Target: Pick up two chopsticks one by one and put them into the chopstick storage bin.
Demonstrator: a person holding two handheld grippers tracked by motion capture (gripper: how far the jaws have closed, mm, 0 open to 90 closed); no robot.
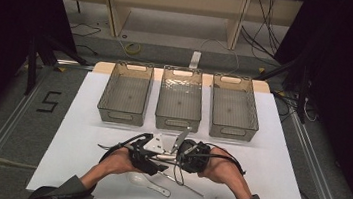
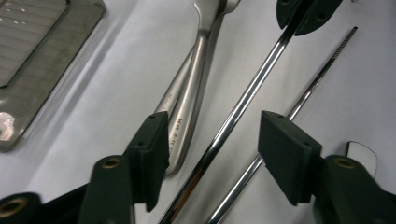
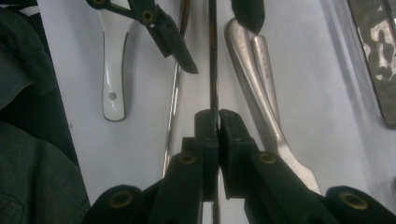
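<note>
I am looking across the white table, left to right. Three clear bins are standing in a row at the far side, well apart from the work.

My left gripper is sitting at the near centre with its tongs about half wide. A steel chopstick is running between the pads, which are not pressing on it. Under the gripper, near left, a white spoon is lying flat.

The chopstick's long axis is lying left to right across the table, from one gripper to the other. My right gripper is clamped narrow on it, tongs nearly touching, the rod passing straight through them.

A second chopstick is lying on the table just beside and below the held one, at a slight angle to it. Two steel handles, overlapping, are lying on the far side of the held chopstick, close to the left gripper's far pad and crowding it.
</note>
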